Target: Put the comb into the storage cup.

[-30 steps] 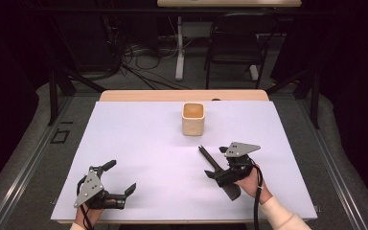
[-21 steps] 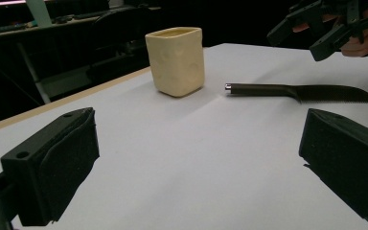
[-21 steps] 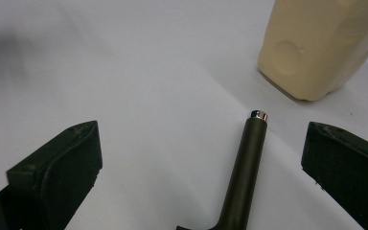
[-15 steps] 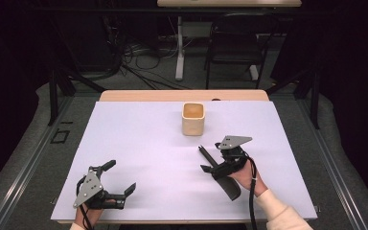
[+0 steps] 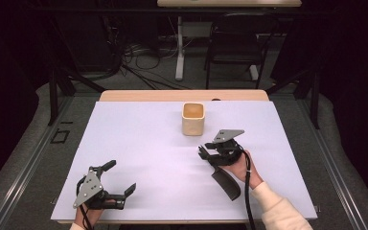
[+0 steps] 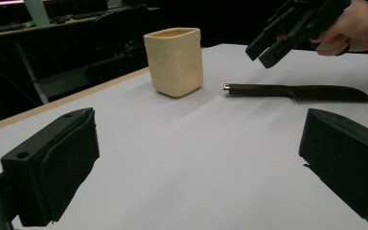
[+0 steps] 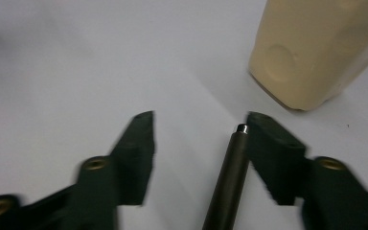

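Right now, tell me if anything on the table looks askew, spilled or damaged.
Nothing stands out. The beige cup stands upright, no spill. The black knife lies flat on the white tabletop, its handle between the right claw's jaws.

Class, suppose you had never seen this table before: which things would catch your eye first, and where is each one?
First the cream square cup, standing upright alone toward the far middle of the white table. Next the dark serrated knife, lying flat just to the near right of the cup. The right gripper hovers over its handle, jaws just closing with the handle between them but not yet clamped, while the left gripper rests open at the near left.
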The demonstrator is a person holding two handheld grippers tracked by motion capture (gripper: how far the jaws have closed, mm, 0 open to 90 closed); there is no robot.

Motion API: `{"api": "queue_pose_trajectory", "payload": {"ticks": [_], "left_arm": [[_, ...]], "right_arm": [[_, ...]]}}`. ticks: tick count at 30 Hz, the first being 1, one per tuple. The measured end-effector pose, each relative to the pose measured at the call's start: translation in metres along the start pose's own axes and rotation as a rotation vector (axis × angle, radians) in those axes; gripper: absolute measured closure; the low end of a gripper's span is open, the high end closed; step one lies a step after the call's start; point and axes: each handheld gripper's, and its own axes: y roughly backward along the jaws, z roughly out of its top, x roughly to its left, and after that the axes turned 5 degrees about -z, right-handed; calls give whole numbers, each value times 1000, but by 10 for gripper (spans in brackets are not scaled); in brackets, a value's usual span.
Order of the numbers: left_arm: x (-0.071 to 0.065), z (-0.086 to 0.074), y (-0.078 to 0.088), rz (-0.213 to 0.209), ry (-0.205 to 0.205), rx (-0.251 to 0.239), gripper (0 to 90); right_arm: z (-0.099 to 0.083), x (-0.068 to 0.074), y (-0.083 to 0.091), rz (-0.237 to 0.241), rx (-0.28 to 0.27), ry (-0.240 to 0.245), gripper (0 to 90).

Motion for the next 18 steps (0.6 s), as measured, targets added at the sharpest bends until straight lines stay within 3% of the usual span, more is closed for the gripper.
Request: {"api": "queue_pose_trajectory", "payload": {"ticks": [1, 4, 7, 18], "left_arm": [[0, 0, 0, 0, 1, -1, 1], [0, 0, 0, -1, 4, 0, 1], [0, 0, 0, -2, 6, -1, 1], [0, 0, 0, -1, 2, -1, 2]], "right_arm": [[0, 0, 0, 0, 0, 0, 634], [3, -3, -5, -7, 14, 7, 808], [6, -5, -12, -22, 37, 16, 886], [9, -5, -39, -50, 117, 72, 900]]}}
